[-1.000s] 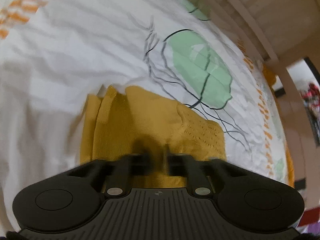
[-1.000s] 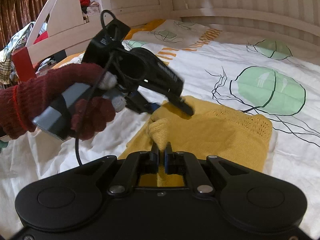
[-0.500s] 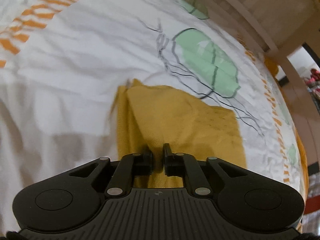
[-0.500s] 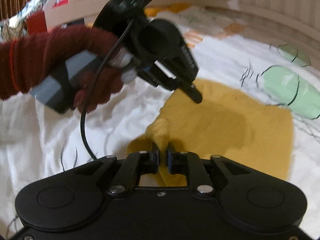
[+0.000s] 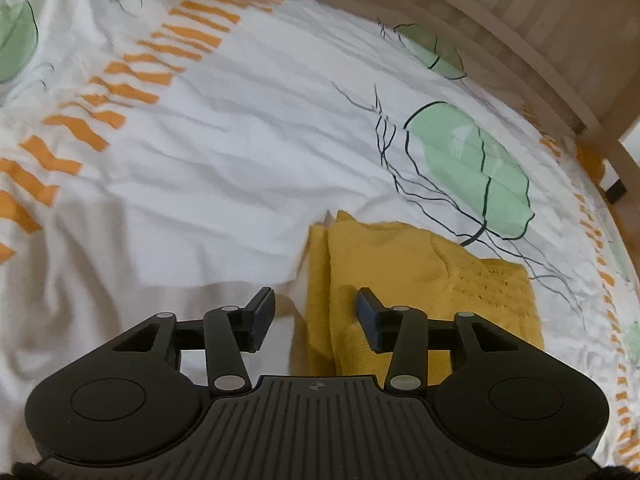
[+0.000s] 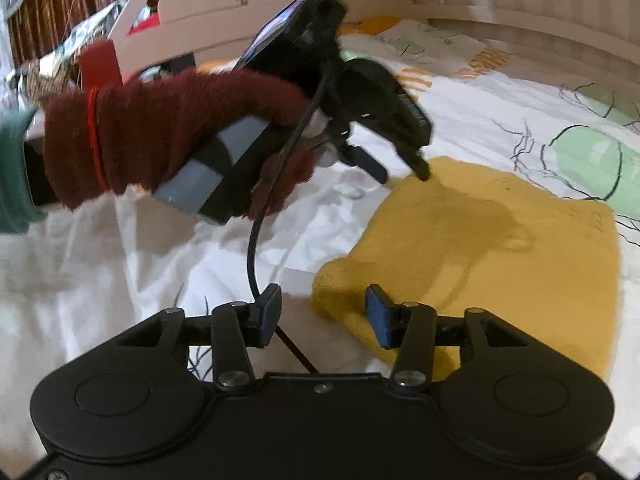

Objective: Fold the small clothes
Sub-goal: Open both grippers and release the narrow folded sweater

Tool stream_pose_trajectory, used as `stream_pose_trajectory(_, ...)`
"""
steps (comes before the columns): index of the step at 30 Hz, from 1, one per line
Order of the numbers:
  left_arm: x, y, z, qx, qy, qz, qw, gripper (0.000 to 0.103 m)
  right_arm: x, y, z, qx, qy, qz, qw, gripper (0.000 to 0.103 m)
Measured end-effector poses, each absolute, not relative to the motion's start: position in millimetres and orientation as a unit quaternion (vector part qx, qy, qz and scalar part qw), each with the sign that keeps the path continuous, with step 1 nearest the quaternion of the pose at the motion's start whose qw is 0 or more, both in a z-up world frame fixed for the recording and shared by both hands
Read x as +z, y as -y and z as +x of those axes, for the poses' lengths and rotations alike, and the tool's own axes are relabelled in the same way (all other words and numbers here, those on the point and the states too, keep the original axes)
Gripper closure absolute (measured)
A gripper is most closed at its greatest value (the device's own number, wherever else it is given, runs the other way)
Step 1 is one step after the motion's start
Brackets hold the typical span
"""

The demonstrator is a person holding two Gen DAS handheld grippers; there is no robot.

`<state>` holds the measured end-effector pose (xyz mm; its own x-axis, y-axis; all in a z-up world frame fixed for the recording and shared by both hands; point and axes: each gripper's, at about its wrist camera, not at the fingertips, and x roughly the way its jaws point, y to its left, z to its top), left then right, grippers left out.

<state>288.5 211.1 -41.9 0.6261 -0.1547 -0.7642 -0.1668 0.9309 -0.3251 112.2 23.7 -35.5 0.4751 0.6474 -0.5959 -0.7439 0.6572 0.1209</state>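
A mustard-yellow knitted garment (image 5: 420, 276) lies folded flat on the white printed bedsheet (image 5: 224, 160). My left gripper (image 5: 316, 316) is open, its jaws wide apart over the garment's left folded edge, holding nothing. In the right wrist view the garment (image 6: 500, 240) lies as a rough rectangle. My right gripper (image 6: 323, 316) is open over its near left corner, holding nothing. The left gripper (image 6: 400, 168), held by a hand in a dark red glove (image 6: 172, 140), hovers above the garment's far left corner.
The sheet carries green leaf prints (image 5: 468, 172) and orange dashes (image 5: 132, 92). A wooden bed rail (image 5: 500, 40) runs along the far side. A black cable (image 6: 256, 248) hangs from the left gripper. Clutter (image 6: 60, 60) lies beyond the bed.
Both grippers were shut on the yellow garment; both have now opened and let it go. The garment lies flat. The left gripper has drawn back and to the left.
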Motion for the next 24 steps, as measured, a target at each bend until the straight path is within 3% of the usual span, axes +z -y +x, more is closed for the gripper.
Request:
stream_pose_trajectory(4,-24,-201,267,-0.005,-0.416,-0.169,0.893,0.048,-27,-4,107,0.399,-0.31,-0.058,0.861,0.034)
stream_pose_trajectory(8,-11,-186,242,-0.022,-0.41,-0.162,0.897,0.032,-25,19,108,0.379,-0.322,-0.033,0.867,0.026)
stream_pose_trajectory(11,-7,-171,223,-0.037,-0.417,-0.153,0.895,0.024,-26,40,104,0.361,-0.332,-0.011,0.872,0.024)
stream_pose_trajectory(14,-6,-156,200,-0.04,-0.42,-0.14,0.896,0.021,-27,61,99,0.343,-0.342,0.017,0.875,0.018)
stream_pose_trajectory(24,-11,-135,160,-0.032,-0.436,-0.12,0.892,0.018,-21,125,93,0.286,-0.365,0.1,0.88,0.012)
